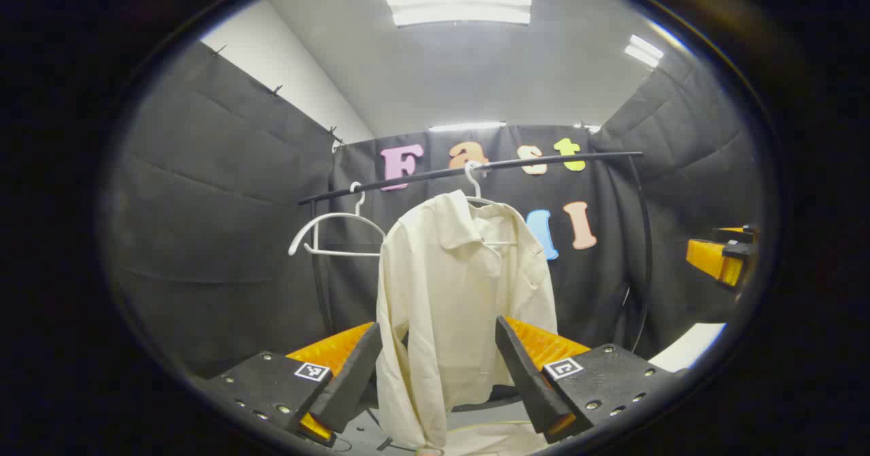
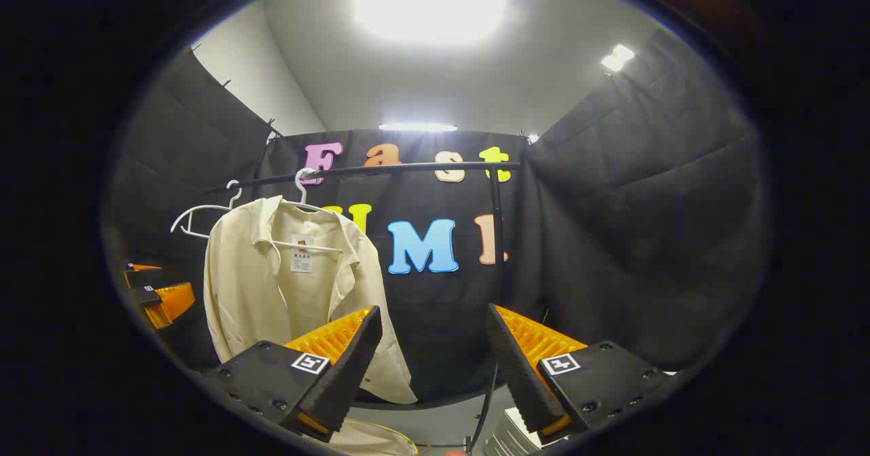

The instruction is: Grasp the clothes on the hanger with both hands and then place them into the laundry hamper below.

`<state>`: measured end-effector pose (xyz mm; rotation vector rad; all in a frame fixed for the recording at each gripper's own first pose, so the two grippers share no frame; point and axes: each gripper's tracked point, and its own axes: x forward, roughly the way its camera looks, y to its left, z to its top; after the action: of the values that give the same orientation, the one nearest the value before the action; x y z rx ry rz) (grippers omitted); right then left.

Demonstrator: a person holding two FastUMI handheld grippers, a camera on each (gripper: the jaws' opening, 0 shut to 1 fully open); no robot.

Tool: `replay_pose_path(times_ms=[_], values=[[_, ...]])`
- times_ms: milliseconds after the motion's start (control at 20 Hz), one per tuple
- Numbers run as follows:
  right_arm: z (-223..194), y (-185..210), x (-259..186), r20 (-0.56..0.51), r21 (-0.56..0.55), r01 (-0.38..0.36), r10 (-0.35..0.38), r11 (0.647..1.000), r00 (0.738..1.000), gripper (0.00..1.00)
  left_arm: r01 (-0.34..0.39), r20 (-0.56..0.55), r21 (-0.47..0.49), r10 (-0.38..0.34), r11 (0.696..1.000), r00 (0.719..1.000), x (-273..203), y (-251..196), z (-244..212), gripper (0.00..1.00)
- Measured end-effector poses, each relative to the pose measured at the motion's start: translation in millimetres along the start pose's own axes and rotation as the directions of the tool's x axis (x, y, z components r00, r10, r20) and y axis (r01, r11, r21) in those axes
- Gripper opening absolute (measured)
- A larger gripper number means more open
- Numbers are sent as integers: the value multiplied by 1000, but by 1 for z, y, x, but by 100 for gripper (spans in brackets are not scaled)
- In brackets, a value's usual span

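Observation:
A cream long-sleeved shirt (image 1: 448, 293) hangs on a white hanger (image 1: 474, 181) from a black rail (image 1: 544, 160). My left gripper (image 1: 437, 325) is open and short of the shirt, whose body shows between its fingers. In the right gripper view the shirt (image 2: 272, 293) hangs at the left, front open. My right gripper (image 2: 433, 310) is open, apart from the cloth and to its right, with the booth wall behind the gap. Each gripper appears at the edge of the other's view: the right gripper (image 1: 720, 255), the left gripper (image 2: 153, 293). A pale rim (image 2: 367, 439) shows below the shirt.
An empty white hanger (image 1: 333, 228) hangs on the rail left of the shirt. The rail's black upright (image 2: 496, 238) stands to the right. A pale ribbed object (image 2: 516, 432) lies low on the floor. Black cloth walls close the booth on three sides.

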<state>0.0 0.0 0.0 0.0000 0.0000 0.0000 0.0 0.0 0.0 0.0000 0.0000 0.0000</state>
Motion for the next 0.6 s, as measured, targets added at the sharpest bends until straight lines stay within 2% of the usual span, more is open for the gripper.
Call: replay_pose_path(times_ms=[50,100,250,550,600], values=[[0,0,0,-1,0,-2,2,1000,1000,96,2,0,2,-2,1000,1000,2,-1,0,98],[0,0,0,-1,1,-3,3,1000,1000,96,3,1,3,-3,1000,1000,2,-2,1,100],[0,1,0,-4,-1,-6,6,1000,1000,97,3,1,2,-3,1000,1000,2,-3,-1,98],[0,2,-1,-9,-6,-15,15,1000,1000,96,7,3,5,-7,1000,1000,5,-2,-2,100],[0,2,-1,-9,-5,-16,16,1000,1000,96,8,5,7,-8,1000,1000,5,-2,-2,98]])
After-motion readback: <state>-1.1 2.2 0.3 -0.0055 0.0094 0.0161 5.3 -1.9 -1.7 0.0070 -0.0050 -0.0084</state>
